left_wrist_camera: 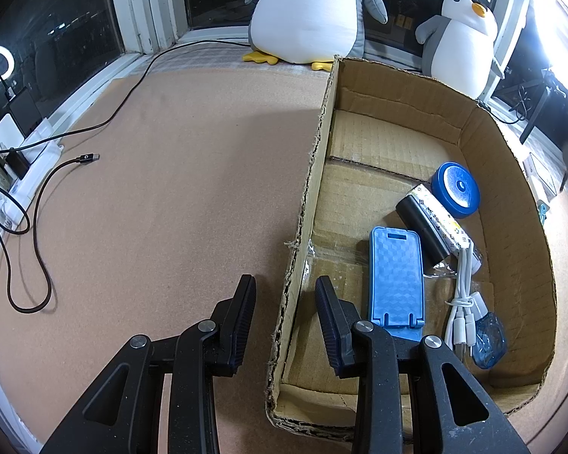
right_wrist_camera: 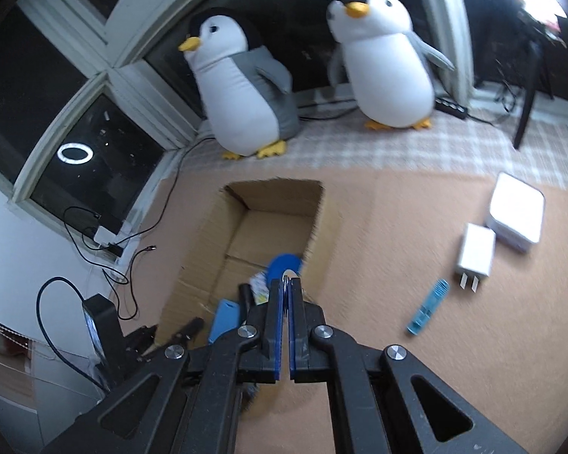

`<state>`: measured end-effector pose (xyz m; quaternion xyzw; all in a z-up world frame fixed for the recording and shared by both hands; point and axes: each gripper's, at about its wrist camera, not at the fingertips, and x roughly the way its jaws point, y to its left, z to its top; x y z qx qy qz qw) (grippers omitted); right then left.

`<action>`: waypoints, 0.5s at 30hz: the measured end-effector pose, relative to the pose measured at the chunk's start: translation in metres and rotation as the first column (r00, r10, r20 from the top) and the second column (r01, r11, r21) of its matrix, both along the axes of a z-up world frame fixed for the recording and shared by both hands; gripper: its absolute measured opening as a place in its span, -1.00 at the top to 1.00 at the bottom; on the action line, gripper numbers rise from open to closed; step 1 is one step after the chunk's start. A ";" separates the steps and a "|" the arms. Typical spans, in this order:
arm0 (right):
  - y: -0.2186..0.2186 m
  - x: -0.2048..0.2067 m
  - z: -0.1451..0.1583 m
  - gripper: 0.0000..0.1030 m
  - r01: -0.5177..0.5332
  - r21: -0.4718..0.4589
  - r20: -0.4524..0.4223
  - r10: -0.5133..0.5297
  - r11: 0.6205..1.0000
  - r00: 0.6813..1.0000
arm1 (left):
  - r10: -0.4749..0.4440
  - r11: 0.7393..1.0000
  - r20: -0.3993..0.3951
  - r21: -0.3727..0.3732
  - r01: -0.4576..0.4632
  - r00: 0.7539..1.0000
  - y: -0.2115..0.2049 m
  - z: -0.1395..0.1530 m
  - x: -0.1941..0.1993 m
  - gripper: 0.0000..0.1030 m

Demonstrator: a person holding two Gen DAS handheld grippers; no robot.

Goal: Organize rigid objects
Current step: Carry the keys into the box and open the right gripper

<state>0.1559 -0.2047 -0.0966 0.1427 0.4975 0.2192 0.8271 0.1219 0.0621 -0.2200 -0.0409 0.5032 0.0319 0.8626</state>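
Note:
An open cardboard box (left_wrist_camera: 511, 189) lies on the cork mat. It holds a blue phone stand (left_wrist_camera: 395, 276), a blue round tin (left_wrist_camera: 456, 189), a black cylinder with a patterned wrap (left_wrist_camera: 422, 227), a coiled white cable (left_wrist_camera: 464, 295) and a small blue bag (left_wrist_camera: 490, 338). My left gripper (left_wrist_camera: 284, 287) is open and straddles the box's left wall, one finger outside and one inside. In the right wrist view my right gripper (right_wrist_camera: 285, 284) is shut on a small thin silver piece (right_wrist_camera: 286, 277), above the near end of the box (right_wrist_camera: 276, 204) and in front of the blue tin (right_wrist_camera: 284, 265).
On the mat right of the box lie a white plug charger (right_wrist_camera: 475, 255), a white square case (right_wrist_camera: 517, 212) and a small blue stick (right_wrist_camera: 428, 306). Two plush penguins (right_wrist_camera: 246, 87) stand at the window. A black cable (left_wrist_camera: 38, 227) loops across the mat's left side.

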 end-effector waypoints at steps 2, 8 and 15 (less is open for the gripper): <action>0.014 0.005 -0.003 0.96 -0.027 0.003 -0.001 0.027 1.000 1.000 | 0.000 1.000 0.000 -0.001 0.000 1.000 0.000 0.000 0.000 0.31; 0.052 0.018 -0.014 0.96 -0.096 -0.043 -0.004 0.096 0.994 0.995 | 0.002 1.000 0.001 -0.004 -0.002 1.000 0.001 0.000 -0.001 0.31; 0.068 0.032 -0.029 0.96 -0.106 -0.112 -0.012 0.105 0.988 0.994 | 0.002 1.000 0.001 -0.007 -0.002 1.000 0.002 0.000 -0.001 0.31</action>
